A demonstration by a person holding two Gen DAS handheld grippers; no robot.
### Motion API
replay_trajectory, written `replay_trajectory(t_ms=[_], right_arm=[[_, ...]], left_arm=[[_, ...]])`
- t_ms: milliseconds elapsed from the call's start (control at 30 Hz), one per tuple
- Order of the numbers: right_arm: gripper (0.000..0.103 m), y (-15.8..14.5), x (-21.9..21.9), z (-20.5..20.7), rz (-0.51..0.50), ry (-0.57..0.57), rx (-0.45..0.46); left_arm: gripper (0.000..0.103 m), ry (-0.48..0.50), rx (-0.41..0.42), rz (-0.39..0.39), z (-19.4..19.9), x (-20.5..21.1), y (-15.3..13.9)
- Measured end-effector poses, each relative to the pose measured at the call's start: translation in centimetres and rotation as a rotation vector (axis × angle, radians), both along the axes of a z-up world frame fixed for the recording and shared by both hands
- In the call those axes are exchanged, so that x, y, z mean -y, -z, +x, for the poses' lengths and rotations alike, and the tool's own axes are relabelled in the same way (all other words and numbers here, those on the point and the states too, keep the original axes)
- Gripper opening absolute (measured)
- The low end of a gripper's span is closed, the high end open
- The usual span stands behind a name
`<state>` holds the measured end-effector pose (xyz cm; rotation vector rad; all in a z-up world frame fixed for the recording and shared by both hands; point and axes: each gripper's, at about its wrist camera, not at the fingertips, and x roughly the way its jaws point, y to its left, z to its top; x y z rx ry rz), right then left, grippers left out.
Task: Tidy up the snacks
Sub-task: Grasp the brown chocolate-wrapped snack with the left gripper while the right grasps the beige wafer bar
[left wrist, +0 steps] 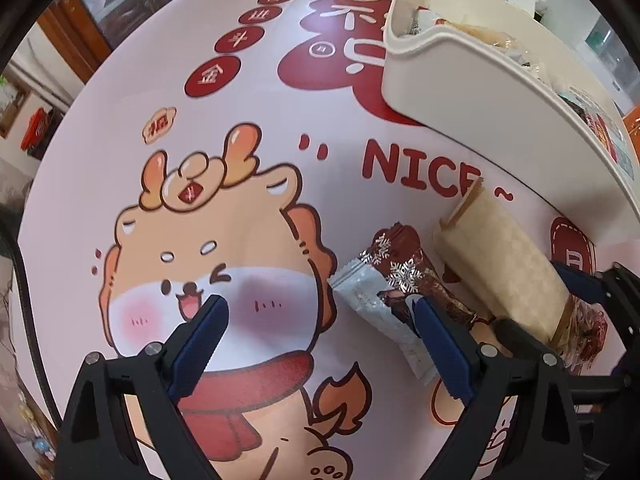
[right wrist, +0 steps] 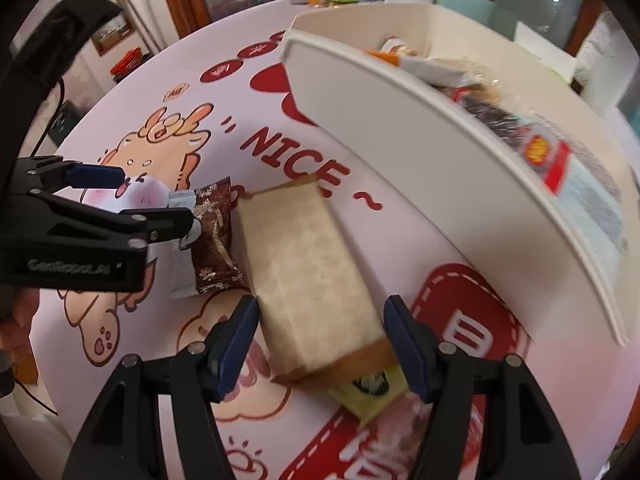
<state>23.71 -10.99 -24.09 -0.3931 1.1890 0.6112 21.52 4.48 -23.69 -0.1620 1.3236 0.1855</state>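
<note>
Left gripper (left wrist: 318,312) points steeply down over the printed tablecloth (left wrist: 240,92), jaws spread wide, nothing between them but the cartoon print. Its right finger (left wrist: 438,344) sits over the near end of a pale blue-grey snack packet (left wrist: 372,300); touching or just above, cannot tell. Just right of that finger lies a brown snack packet with silver snowflakes (left wrist: 404,268), partly over the pale one. Further right, a long beige wrapped cake bar (left wrist: 504,264) lies flat, pointing away from the gripper toward the white storage bin (left wrist: 472,92). The bin stands ahead and right of the left gripper, with assorted snack packs inside.

Right gripper (right wrist: 322,330) also points steeply down, jaws partly spread and straddling the near end of the beige bar. Both pads stand just beside its sides; contact not clear, slight motion blur. A small yellow-green packet (right wrist: 374,392) lies under the near end of the bar, close to the right finger (right wrist: 408,352). The left gripper shows off to the left in the right wrist view, over the two small packets. The bin wall curves along the right side, near the bar but apart from it.
</note>
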Motion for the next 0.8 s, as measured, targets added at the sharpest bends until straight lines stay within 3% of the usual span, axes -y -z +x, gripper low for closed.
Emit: replay_trajectory(t_ms=[100,233,533,600,700,733,800], right_arm=[[0.067,0.5,-0.2,0.5,0.019,-0.022,-0.017],[0.057,0.5,-0.5,0.2,-0.008,-0.049,0.009],[0.056,0.3,1.4,-1.5,0.002,0.11,0.041],[0.056,0.3,1.7,-2.3,-0.002,0.136,0.059],[0.056,0.3,2.3,-3.1,0.009,0.164,0.063],[0.056,0.3,2.4,-3.3,0.013,0.171,0.062],[0.056,0.3,2.5,-3.7,0.019,0.183,0.061]], left_arm=[[0.094,-0.009,0.003,-0.018,-0.3,0.2,0.3],[0.094,-0.015,-0.008,-0.036,-0.3,0.5,0.5],[0.093,-0.073,-0.064,-0.099,1.5,2.7,1.8],[0.087,-0.085,-0.072,-0.067,1.7,3.5,1.9],[0.059,-0.052,-0.042,-0.006,2.1,5.0,2.0],[0.039,-0.038,-0.028,0.0,2.1,5.6,1.8],[0.036,-0.005,-0.011,-0.018,2.0,6.2,1.6]])
